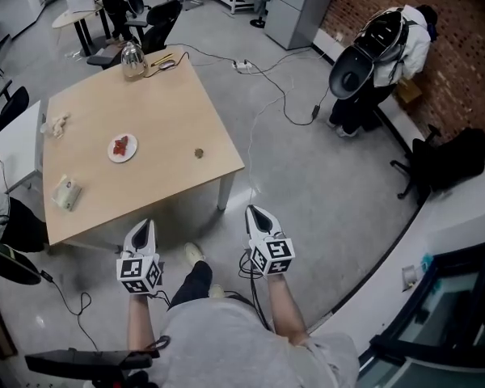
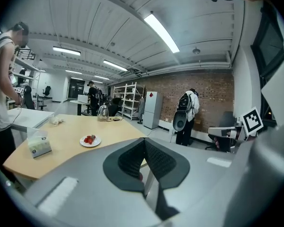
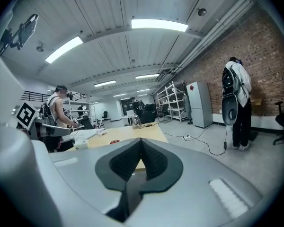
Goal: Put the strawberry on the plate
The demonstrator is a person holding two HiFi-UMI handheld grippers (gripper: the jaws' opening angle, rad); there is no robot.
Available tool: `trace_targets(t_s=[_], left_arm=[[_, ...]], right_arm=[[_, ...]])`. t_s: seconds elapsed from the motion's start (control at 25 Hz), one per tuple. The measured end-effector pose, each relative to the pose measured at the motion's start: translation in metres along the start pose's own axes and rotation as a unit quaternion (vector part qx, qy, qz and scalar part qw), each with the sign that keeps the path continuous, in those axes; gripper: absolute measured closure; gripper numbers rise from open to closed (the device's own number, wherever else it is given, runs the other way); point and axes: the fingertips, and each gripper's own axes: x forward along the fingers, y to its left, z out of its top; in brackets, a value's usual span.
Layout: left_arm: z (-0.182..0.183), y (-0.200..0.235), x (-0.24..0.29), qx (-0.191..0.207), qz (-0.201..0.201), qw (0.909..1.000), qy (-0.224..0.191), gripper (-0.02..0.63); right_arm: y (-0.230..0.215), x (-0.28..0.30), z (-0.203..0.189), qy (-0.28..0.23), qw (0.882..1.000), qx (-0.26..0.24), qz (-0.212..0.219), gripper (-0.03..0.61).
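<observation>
Strawberry (image 1: 123,145) already lies on the plate (image 1: 111,154), so the job looks done; your left gripper (image 1: 145,225) and right gripper (image 1: 253,211) hang clenched, empty.

Bright even indoor light from ceiling strip lights (image 3: 159,25), soft faint shadow under the bench (image 1: 145,168), mild sheen on the grey floor (image 1: 307,176), heavy fisheye bending and black vignetted corners in both gripper views, near foreground slightly soft
</observation>
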Motion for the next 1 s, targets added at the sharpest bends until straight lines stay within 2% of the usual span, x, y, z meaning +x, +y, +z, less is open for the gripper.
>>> trace_targets(t_s=[0.52, 1.0], left_arm=[[0.042, 0.072, 0.088, -0.022, 0.016, 0.9996, 0.002, 0.595], [0.053, 0.117, 0.132, -0.02, 0.019, 0.9996, 0.0, 0.595]], right_arm=[[-0.003, 0.128, 0.041, 0.021, 0.999, -0.015, 0.021, 0.572], [0.0, 0.193, 0.046, 0.022, 0.999, -0.021, 0.022, 0.572]])
